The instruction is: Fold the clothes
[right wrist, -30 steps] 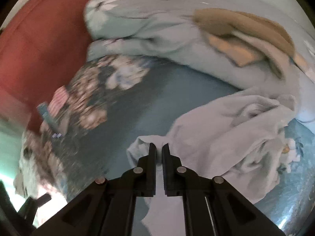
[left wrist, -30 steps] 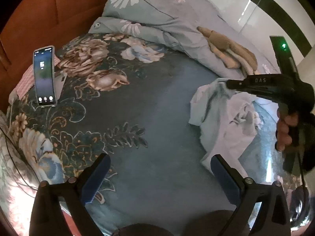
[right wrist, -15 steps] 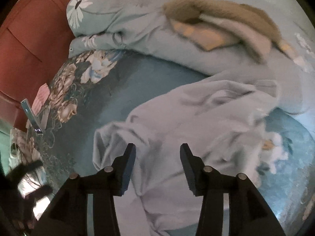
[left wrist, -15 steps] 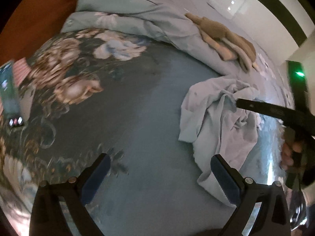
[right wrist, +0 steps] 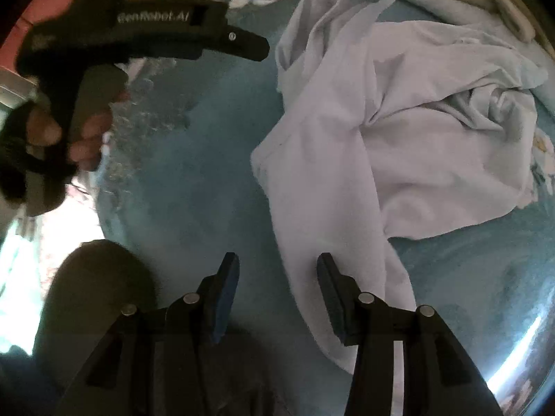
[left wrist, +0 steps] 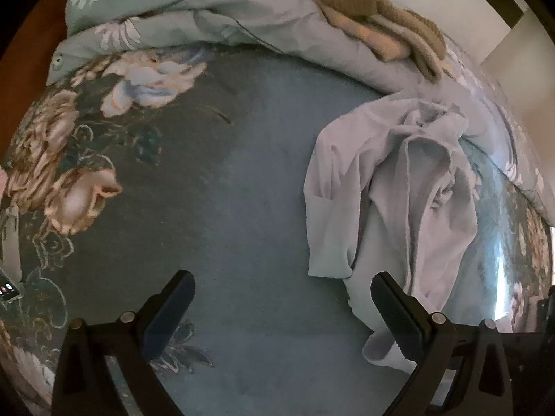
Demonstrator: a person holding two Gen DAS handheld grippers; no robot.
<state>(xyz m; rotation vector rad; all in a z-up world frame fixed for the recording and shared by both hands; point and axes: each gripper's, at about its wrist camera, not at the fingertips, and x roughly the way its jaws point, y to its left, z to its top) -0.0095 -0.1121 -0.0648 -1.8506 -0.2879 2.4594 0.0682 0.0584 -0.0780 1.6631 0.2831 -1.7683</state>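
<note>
Beige plush toy (left wrist: 374, 17) lies on duvet (left wrist: 215, 10) behind garment (left wrist: 392, 201).

Bed (left wrist: 263, 228): crumpled garment (left wrist: 392, 204), duvet (left wrist: 208, 10).

Garment (left wrist: 392, 204) is pale lavender-white, plain, no print. Bedsheet (left wrist: 242, 208) is dusty blue-teal in the middle, darker teal at the left edge with big cream-pink and pale blue roses plus leaf scrolls. Duvet (left wrist: 208, 7) is light sage-blue with white daisies. Knit item (left wrist: 374, 10) on the duvet is tan-brown with a lighter beige-orange part. Headboard (right wrist: 41, 10) is reddish-orange. Left gripper (left wrist: 277, 312) and right gripper (right wrist: 277, 294) are both black, pads dark blue.
</note>
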